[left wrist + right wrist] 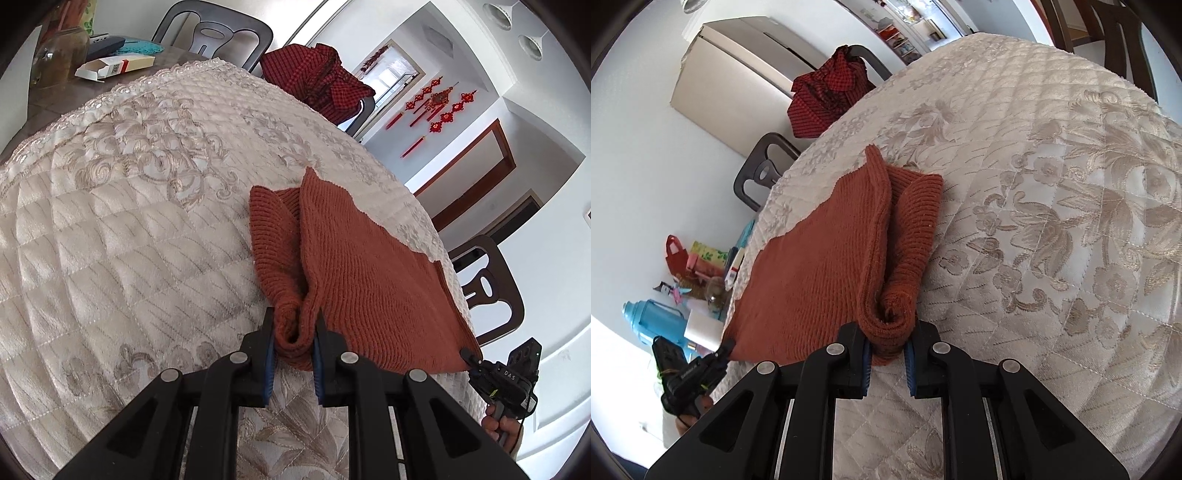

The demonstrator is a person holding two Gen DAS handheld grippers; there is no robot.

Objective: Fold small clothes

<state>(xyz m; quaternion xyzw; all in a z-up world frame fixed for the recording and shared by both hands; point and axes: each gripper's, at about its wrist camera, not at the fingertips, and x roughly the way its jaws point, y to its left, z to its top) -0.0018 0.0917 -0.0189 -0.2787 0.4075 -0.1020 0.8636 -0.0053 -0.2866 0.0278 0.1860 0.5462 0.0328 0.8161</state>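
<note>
- Rust-orange knitted garment [369, 280] lies part-folded on the cream quilted cloth [129, 229] covering the bench, right of centre in the left wrist view.
- The left tool [293, 339] is clamped on a rolled corner of the knit at lower centre.
- In the right wrist view the right tool [888, 349] pinches another bunched corner of the garment [820, 266], also lower centre.
- A red checked cloth [321, 81] hangs over a dark chair [207, 33] at the top.
- A white carton [114, 66] lies upper left on the bench.
</note>
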